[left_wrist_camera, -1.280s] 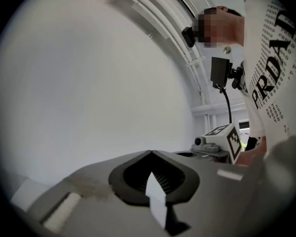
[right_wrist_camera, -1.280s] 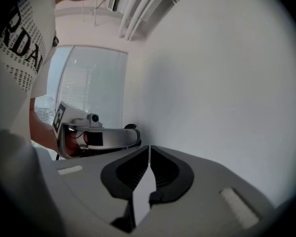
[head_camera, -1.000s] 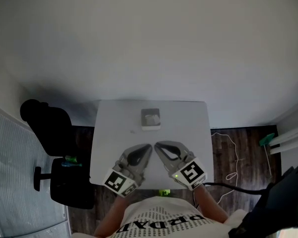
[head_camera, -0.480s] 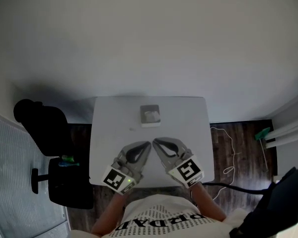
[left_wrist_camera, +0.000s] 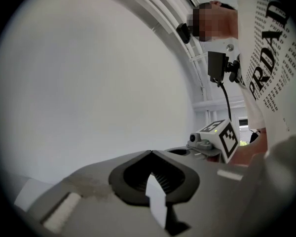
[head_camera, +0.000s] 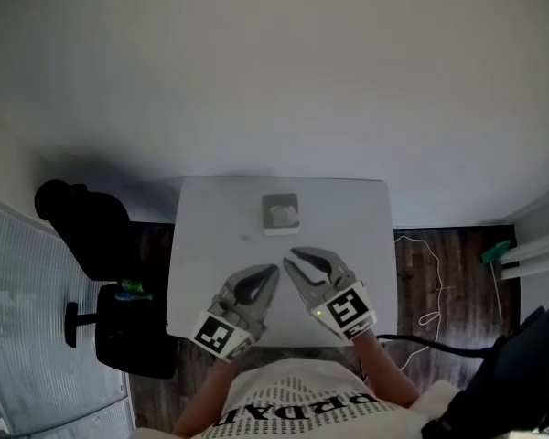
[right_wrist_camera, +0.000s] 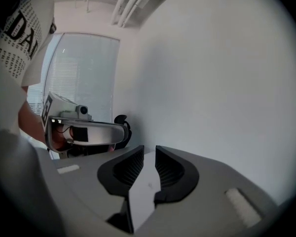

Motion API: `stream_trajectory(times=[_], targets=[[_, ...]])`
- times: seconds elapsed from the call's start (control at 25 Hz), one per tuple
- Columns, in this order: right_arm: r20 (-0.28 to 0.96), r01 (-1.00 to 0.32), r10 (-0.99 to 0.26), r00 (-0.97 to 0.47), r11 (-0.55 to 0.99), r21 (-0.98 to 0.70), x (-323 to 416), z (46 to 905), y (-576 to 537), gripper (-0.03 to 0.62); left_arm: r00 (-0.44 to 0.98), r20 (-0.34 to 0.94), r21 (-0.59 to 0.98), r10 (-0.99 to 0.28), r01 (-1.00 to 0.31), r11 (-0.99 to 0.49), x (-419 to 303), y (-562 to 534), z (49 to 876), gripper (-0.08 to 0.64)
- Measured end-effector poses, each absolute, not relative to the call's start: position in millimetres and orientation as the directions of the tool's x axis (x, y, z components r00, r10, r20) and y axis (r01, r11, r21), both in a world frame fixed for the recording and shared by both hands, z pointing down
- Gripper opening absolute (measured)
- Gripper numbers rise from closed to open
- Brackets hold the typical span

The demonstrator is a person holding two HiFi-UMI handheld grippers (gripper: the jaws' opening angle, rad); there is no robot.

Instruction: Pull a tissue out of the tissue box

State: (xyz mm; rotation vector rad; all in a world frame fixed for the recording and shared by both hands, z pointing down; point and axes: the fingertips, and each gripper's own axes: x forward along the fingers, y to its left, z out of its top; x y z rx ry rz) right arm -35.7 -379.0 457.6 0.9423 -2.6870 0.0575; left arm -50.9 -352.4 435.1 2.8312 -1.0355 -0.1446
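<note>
Lettering starting "PR" crosses the person's white shirt [head_camera: 297, 408]. Tissue box [head_camera: 280, 214] sits mid-far on a white table [head_camera: 201, 263], with a black chair [head_camera: 82, 231] at its left. Left gripper [head_camera: 273, 270] points level, clenched and empty. Right gripper [head_camera: 293, 258] tilts slightly down, its jaws just opening, nothing between them.
</note>
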Motion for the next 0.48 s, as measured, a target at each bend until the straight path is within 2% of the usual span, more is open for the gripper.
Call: stream_trajectory(times=[0.48], targets=[[0.329, -0.628, -0.593, -0.735, 0.778, -0.002, -27, 493, -430, 0.069, 0.739, -0.018, 0.211, -0.673, -0.656, -0.725, -41, -406, 455, -0.009]])
